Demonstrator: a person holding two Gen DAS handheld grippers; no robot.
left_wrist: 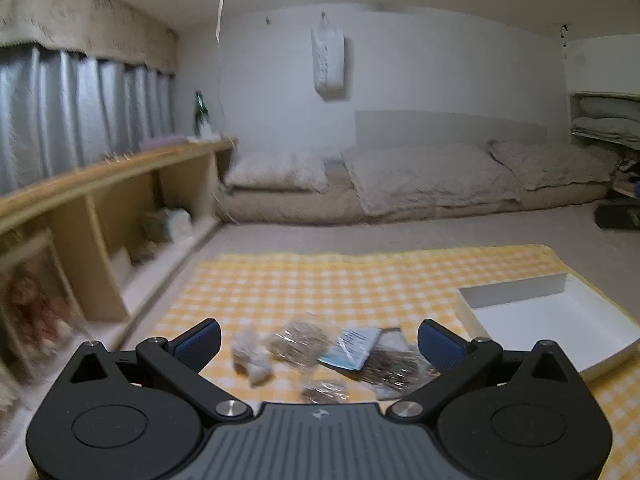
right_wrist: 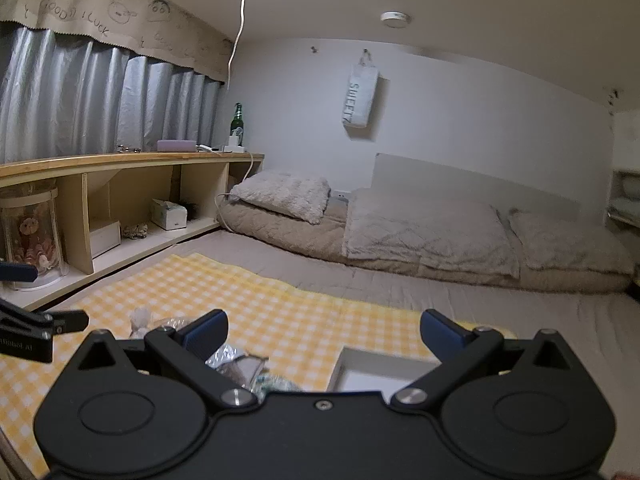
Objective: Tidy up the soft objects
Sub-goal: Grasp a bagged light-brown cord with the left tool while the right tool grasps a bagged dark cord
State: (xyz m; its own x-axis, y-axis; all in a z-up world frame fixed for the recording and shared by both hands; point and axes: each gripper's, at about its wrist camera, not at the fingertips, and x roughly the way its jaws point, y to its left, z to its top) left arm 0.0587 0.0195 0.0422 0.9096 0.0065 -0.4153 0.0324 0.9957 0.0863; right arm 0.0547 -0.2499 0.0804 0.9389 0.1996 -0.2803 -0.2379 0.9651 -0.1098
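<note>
1. The clear-wrapped packets (left_wrist: 320, 354) lie clustered on the yellow checked mat (left_wrist: 360, 280), left of the white tray (left_wrist: 560, 320).
2. My left gripper (left_wrist: 319, 344) hangs spread and empty just above them, nearer.
3. My right gripper (right_wrist: 323, 334), also released, hovers by the tray.

One yellow-and-white checked cloth (left_wrist: 360, 280) lies spread on the floor. On it sit about five small clear plastic packets (left_wrist: 298, 338), though overlap makes the count uncertain, and one shallow white rectangular tray (left_wrist: 516, 292). Three beige pillows (right_wrist: 280, 194) rest on one low mattress (right_wrist: 280, 232). One green glass bottle (right_wrist: 238, 120) stands on one long wooden shelf (right_wrist: 120, 160).
</note>
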